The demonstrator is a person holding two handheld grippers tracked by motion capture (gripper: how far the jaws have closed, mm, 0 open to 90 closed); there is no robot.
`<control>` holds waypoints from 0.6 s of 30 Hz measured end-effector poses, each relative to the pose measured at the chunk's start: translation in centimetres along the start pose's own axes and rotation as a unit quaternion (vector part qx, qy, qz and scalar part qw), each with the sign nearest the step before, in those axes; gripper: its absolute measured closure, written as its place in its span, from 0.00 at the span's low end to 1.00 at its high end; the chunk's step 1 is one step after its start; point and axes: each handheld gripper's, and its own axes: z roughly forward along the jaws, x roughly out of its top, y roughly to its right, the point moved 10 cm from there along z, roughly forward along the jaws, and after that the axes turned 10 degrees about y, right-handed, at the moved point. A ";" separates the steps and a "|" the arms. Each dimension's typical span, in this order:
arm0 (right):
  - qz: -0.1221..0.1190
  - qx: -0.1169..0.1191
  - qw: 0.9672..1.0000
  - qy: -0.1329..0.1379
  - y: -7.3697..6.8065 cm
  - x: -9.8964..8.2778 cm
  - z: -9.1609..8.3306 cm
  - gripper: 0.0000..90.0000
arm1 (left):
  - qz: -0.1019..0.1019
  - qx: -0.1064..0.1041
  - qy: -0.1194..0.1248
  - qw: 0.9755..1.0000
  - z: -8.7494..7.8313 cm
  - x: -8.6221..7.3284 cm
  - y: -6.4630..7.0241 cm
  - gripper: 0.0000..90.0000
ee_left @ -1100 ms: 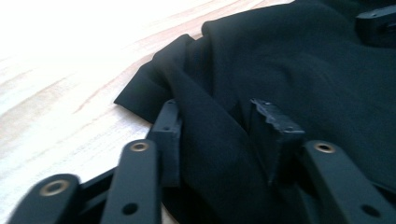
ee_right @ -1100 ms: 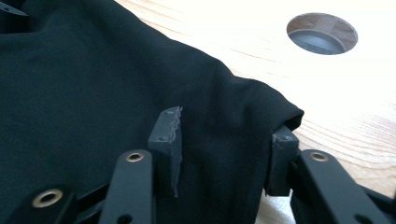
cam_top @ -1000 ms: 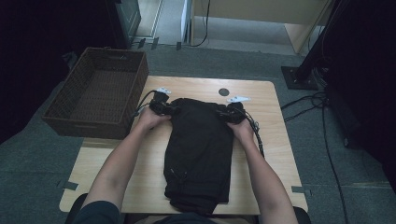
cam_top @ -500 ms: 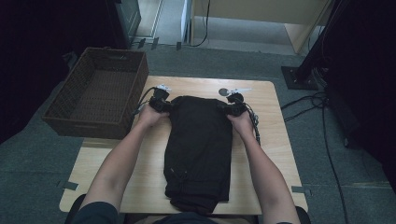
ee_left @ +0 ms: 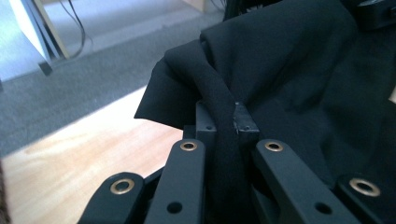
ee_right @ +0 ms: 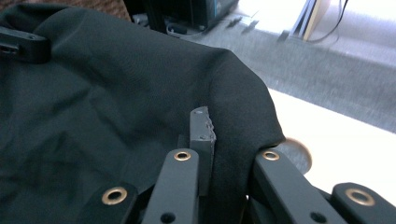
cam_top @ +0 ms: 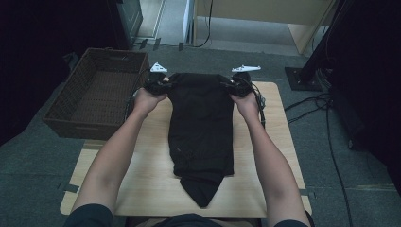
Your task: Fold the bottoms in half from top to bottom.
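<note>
A black garment (cam_top: 201,127) hangs from its two far corners, and its lower part still lies on the wooden table (cam_top: 146,182). My left gripper (cam_top: 164,85) is shut on the left corner; its jaws have just been closing on the cloth. In the left gripper view a fold of the garment (ee_left: 289,60) is pinched at my left gripper (ee_left: 226,119). My right gripper (cam_top: 231,86) is shut on the right corner, its jaws also having just closed. In the right gripper view the garment (ee_right: 102,93) drapes over my right gripper (ee_right: 219,128).
A dark wicker basket (cam_top: 94,94) stands off the table's left side. Cables (cam_top: 326,123) and a stand's base (cam_top: 302,78) lie on the carpet to the right. A small dark round object (ee_right: 296,154) sits on the table near the right gripper.
Both hands have risen and moved away from the person, lifting the garment's far edge off the table. The cloth now hangs stretched between the two grippers.
</note>
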 end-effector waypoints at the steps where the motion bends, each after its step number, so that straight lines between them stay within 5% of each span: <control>1: 0.000 0.000 1.000 0.001 -0.1 -0.3 -0.1 0.94 | -0.003 -0.002 0.004 1.000 -0.2 -0.1 0.2 0.95; 10: -0.005 0.034 0.999 0.020 -2.4 -2.1 -5.3 0.94 | 0.019 -0.043 0.020 0.999 -4.2 -0.9 4.2 0.95; 18: -0.018 0.074 0.997 0.017 -6.1 -6.1 -11.1 0.94 | 0.012 -0.085 0.019 0.996 -8.7 -4.5 9.1 0.95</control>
